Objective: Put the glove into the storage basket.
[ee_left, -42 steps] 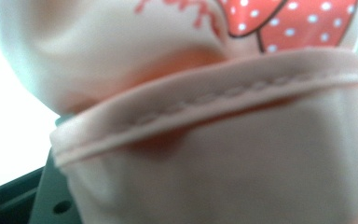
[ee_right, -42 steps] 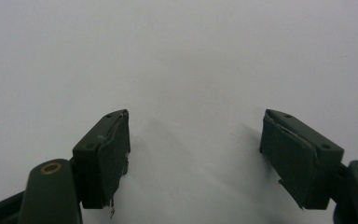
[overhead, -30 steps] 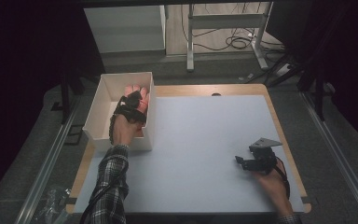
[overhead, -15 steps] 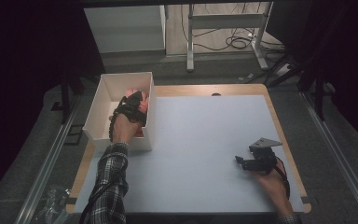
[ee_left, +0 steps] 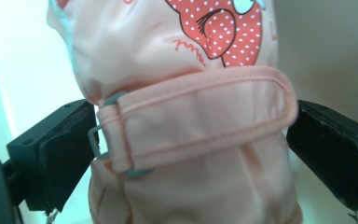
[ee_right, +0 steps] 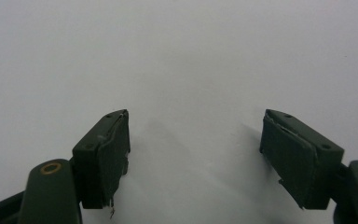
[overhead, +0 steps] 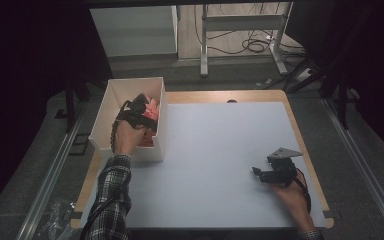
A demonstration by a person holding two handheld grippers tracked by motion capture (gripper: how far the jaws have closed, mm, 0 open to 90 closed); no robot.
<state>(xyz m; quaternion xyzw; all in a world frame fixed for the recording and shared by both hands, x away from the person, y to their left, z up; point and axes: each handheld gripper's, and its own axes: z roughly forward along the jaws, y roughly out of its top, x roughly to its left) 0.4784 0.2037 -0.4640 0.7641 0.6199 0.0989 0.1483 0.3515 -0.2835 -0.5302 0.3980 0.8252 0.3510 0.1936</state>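
My big white flat surface (overhead: pixel 205 150) holds a white open box (overhead: pixel 105 112) at its far left. Inside the box lies a soft pink cloth bag with a strap (ee_left: pixel 186 121). My left claw (overhead: pixel 142 111) has just been opening, with the bag between its jaws, pads apart. My right claw (overhead: pixel 258 172) rests wide apart near the right edge.

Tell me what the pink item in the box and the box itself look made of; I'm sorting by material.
The pink item looks like soft woven cloth with a matt finish: it wrinkles, shows stitched seams, a sewn strap and a printed dotted picture. The box looks like smooth white card or thin plastic, with flat, stiff walls; which one is unclear.
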